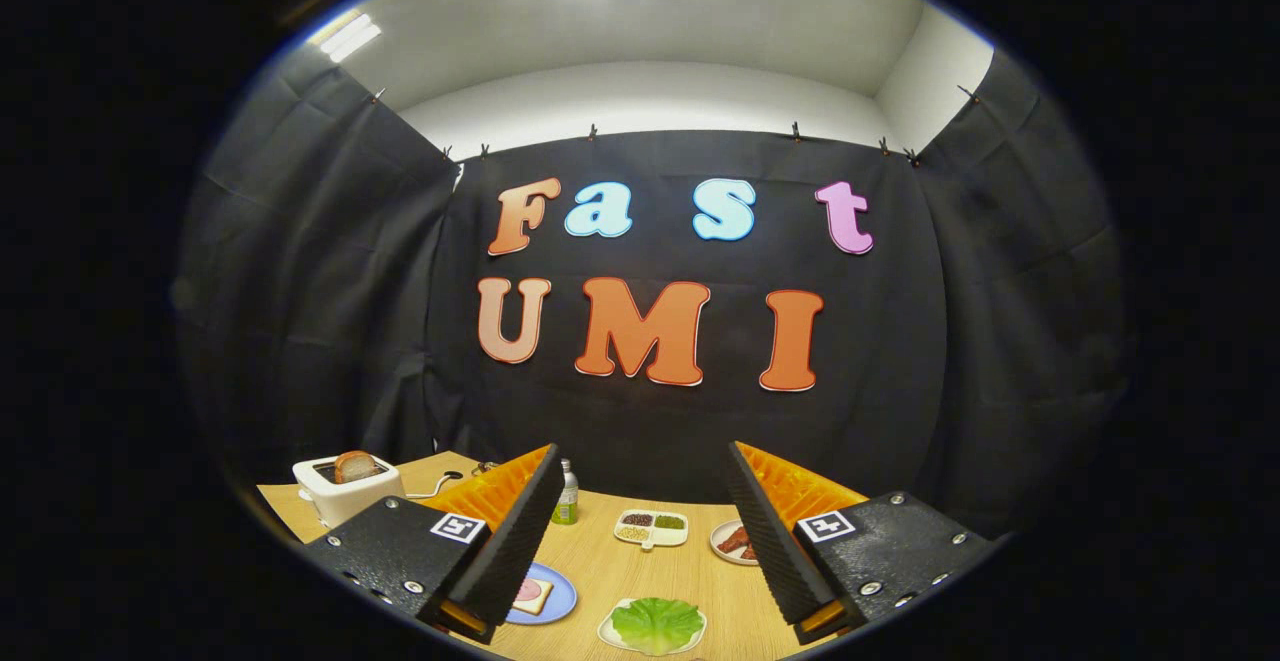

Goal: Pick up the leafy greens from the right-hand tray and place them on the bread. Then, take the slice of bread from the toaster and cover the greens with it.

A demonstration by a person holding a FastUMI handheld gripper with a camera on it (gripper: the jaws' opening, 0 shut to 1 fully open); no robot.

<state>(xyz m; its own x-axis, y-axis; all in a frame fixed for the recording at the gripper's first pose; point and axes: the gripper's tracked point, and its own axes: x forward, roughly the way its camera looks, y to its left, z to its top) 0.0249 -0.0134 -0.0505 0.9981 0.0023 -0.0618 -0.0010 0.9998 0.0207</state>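
My gripper [640,486] is open, held high above the table with nothing between its wide-apart fingers. Below the gap lie the leafy greens [657,623] on a white tray [610,631]. Just left of them, partly behind the left finger [520,531], a slice of bread [532,595] with a pink topping rests on a blue plate [560,601]. Far left on the table stands the white toaster [345,491] with a slice of bread [354,465] sticking up out of its slot.
A green bottle [566,496] stands at the table's back edge. A white divided dish [652,528] with small fillings sits beyond the greens. A plate with reddish food [735,542] peeks out by the right finger. A cord [440,482] trails from the toaster.
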